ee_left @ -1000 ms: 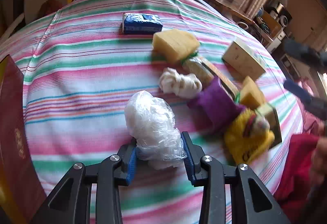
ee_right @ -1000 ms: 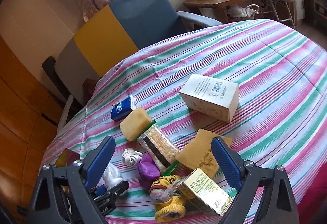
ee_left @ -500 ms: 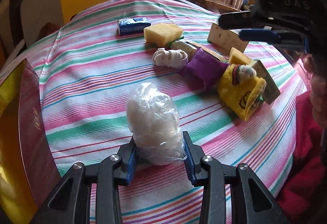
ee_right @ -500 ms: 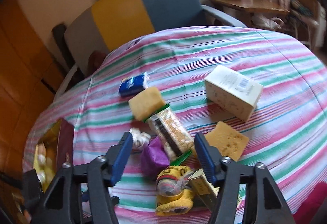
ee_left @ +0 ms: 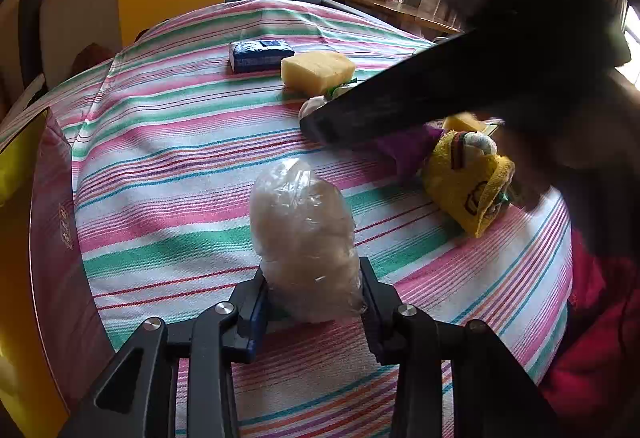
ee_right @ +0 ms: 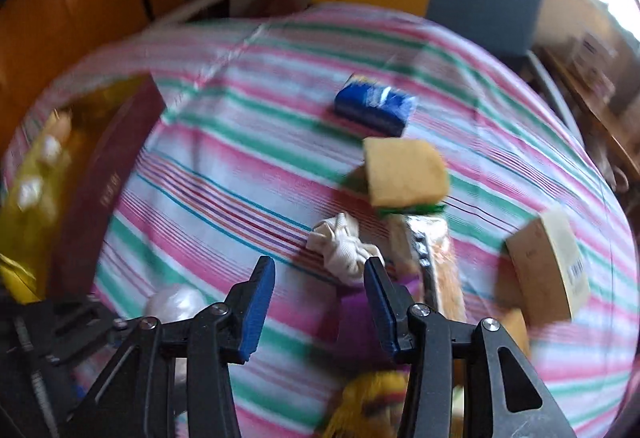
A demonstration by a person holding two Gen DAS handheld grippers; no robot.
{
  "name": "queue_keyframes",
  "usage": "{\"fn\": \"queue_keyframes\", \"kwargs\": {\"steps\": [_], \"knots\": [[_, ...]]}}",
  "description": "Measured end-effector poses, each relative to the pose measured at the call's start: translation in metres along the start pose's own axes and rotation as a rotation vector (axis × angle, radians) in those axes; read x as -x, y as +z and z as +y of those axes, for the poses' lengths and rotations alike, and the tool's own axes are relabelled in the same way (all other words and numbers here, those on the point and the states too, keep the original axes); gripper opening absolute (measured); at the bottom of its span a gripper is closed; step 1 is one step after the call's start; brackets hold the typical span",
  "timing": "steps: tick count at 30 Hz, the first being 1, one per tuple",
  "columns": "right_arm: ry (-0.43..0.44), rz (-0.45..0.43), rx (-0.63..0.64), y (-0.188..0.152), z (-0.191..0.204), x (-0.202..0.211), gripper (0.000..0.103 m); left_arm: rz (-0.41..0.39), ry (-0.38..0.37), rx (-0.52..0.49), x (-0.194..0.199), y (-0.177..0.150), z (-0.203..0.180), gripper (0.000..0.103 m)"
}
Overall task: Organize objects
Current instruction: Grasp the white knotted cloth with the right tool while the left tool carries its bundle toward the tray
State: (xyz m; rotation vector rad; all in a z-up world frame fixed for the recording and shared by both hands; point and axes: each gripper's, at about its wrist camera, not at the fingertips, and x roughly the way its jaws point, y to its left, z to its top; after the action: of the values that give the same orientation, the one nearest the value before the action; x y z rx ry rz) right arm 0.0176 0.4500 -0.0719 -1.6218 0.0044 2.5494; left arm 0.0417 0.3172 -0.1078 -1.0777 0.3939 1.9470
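Left wrist view, left gripper [ee_left: 313, 302] pinching plastic bag [ee_left: 302, 244], right gripper [ee_right: 320, 292] spread beside white cloth [ee_right: 345, 248], striped tablecloth [ee_left: 168, 158] bare ahead.

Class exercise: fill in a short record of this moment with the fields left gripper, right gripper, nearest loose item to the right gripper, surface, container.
left gripper: shut on the clear plastic bag
right gripper: open, holding nothing, view blurred
nearest loose item to the right gripper: knotted white cloth, just ahead of the fingertips
surface: striped tablecloth
container: maroon box at the table's left edge, yellow inside
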Motion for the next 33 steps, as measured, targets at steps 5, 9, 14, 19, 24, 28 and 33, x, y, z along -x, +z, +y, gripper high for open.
{"fn": "queue_keyframes", "kwargs": {"steps": [5, 9, 14, 19, 24, 28, 33], "knots": [[-0.071, 0.051, 0.01, 0.01, -0.011, -0.026, 0.026, -0.007, 0.002, -0.012, 0.0, 0.0, -0.002, 0.039], [0.046, 0.017, -0.034, 0.0, -0.014, -0.013, 0.025, -0.015, -0.001, -0.018, 0.0, 0.0, -0.002, 0.038], [0.169, 0.003, -0.074, -0.027, -0.005, -0.005, 0.025, -0.002, -0.027, -0.007, 0.009, 0.002, 0.002, 0.038], [0.212, -0.005, -0.114, -0.032, -0.013, -0.008, 0.026, -0.035, -0.04, -0.045, 0.034, -0.007, -0.012, 0.038], [0.193, -0.016, -0.095, -0.033, -0.008, -0.008, 0.026, -0.064, -0.047, -0.031, 0.063, -0.01, -0.007, 0.038], [0.173, -0.021, -0.077, -0.032, -0.004, -0.009, 0.026, -0.089, -0.027, 0.015, 0.091, -0.012, 0.01, 0.038], [0.149, -0.023, -0.055, -0.034, -0.001, -0.009, 0.026, -0.114, 0.051, 0.133, 0.129, -0.022, 0.054, 0.038]]}}
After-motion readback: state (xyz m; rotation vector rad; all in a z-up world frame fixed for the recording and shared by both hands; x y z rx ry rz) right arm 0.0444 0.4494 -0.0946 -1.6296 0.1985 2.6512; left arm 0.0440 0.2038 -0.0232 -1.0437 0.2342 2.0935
